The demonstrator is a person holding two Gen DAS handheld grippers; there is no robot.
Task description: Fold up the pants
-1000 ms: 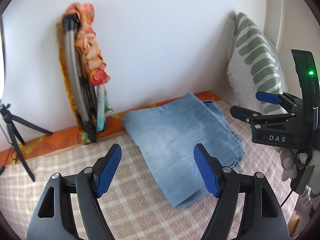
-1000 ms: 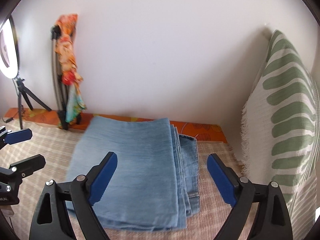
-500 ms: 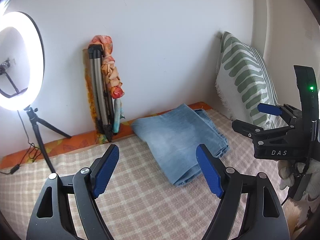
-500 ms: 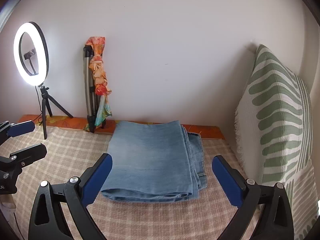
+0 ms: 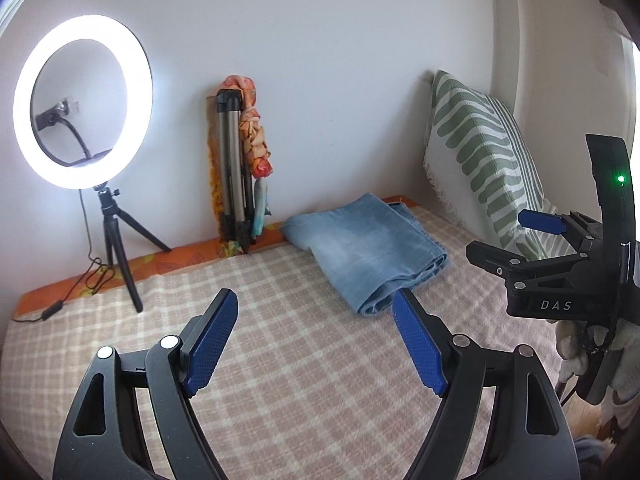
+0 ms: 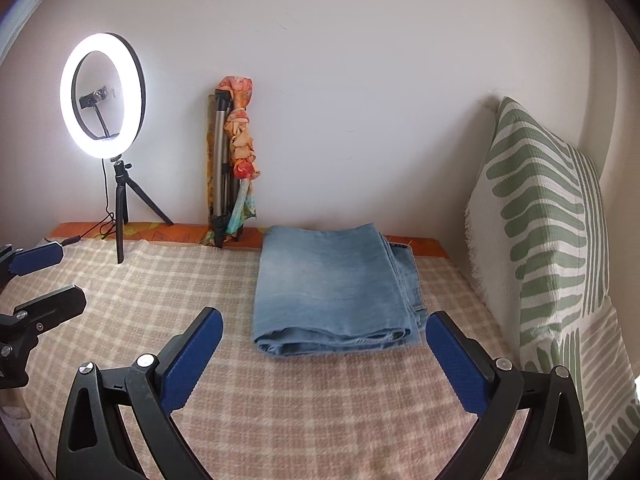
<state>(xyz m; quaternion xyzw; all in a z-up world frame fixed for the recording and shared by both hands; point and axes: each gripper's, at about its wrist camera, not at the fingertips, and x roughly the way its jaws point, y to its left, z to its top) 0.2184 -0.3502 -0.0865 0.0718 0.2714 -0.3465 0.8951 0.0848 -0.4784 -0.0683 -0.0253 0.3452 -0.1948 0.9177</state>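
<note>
A plain white wall [image 6: 340, 80] fills the upper frame. At upper left a lit ring light [image 6: 103, 94] stands on a small black tripod [image 6: 120, 208], its cable trailing along an orange patterned strip [image 6: 160, 233] at the wall's foot. Centre left, a folded tripod [image 6: 220, 168] draped with orange floral cloth [image 6: 242, 136] leans upright. A beige checked cover [image 6: 320, 400] spreads across the lower frame. At right stands a green-striped cushion [image 6: 548, 216]; beyond it in the left wrist view, possibly a bright window edge [image 5: 634, 100].

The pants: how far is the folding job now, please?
Done: the pants lie folded in a compact stack on the checked blanket. In hand: nothing; the left gripper and the right gripper are open and clear of the denim. Left: nothing visible.
</note>
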